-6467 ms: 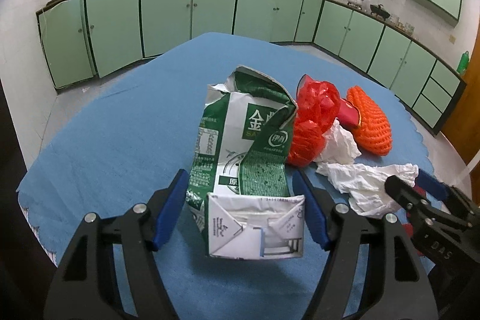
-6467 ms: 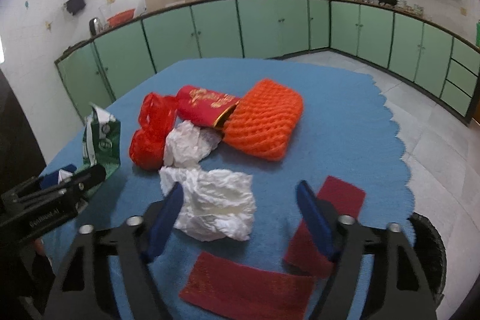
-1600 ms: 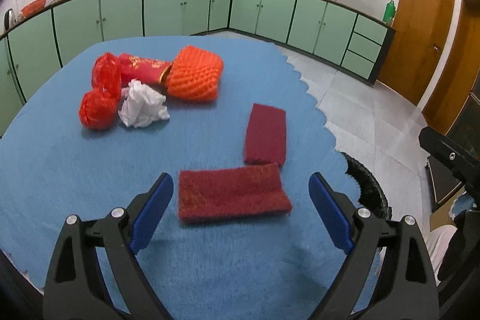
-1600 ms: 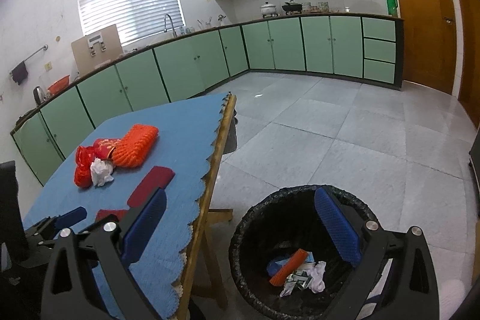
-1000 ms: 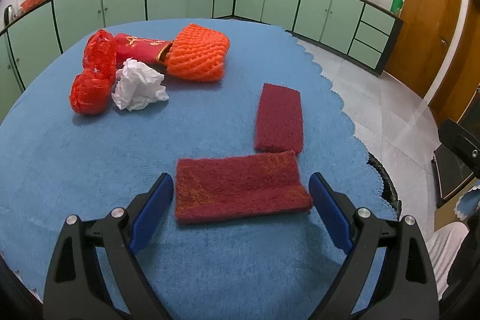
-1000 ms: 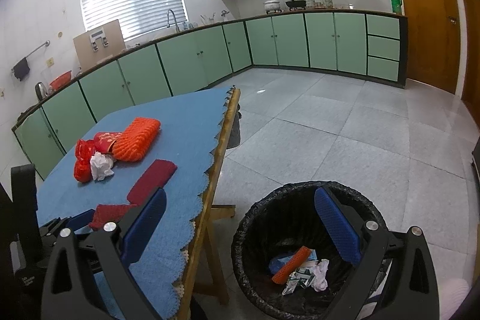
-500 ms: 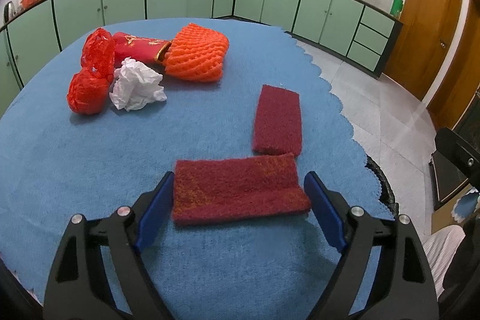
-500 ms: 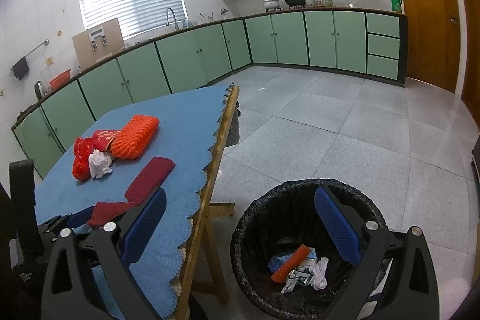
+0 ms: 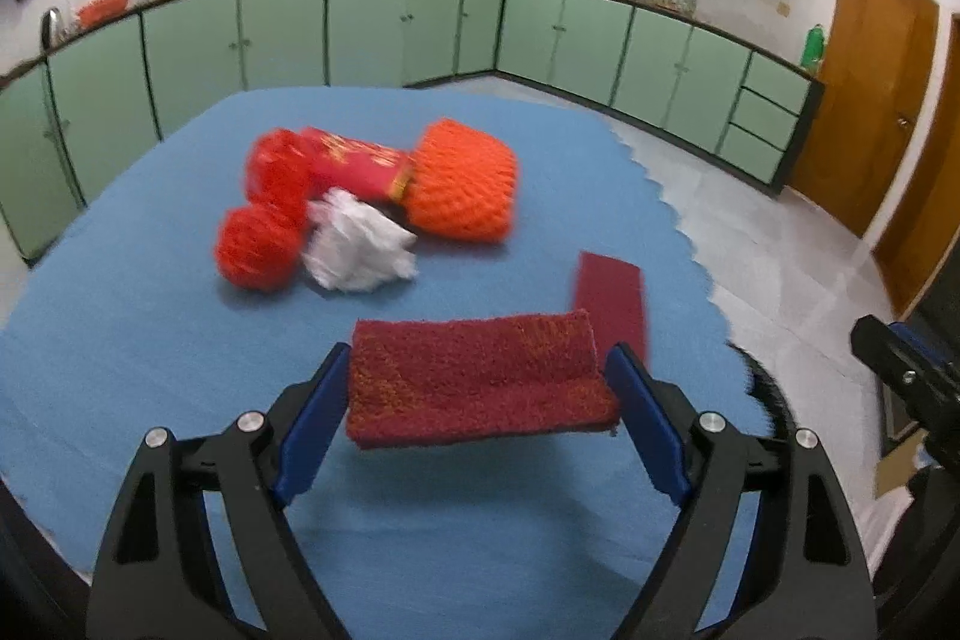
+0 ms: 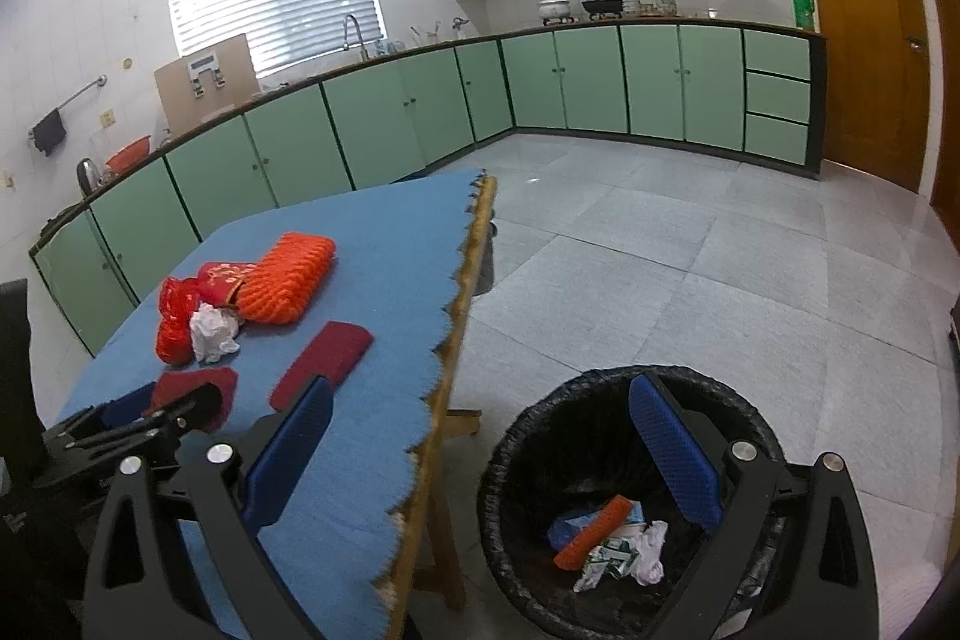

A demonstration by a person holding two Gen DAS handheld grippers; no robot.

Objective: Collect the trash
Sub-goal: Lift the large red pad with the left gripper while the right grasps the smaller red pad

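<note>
Your left gripper [image 9: 477,391] clamps the red pad [image 9: 477,379] endwise, apparently clear of the cloth, while your right gripper [image 10: 480,451] waits wide open, holding nothing, over the bin [image 10: 516,451].

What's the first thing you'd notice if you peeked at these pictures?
The left claw pinches a dark red scrubbing pad, lifted just above the blue tablecloth. Behind it sits a bright heap of orange foam netting, red wrappers and crumpled tissue. The right claw hangs open over a black bin.
</note>
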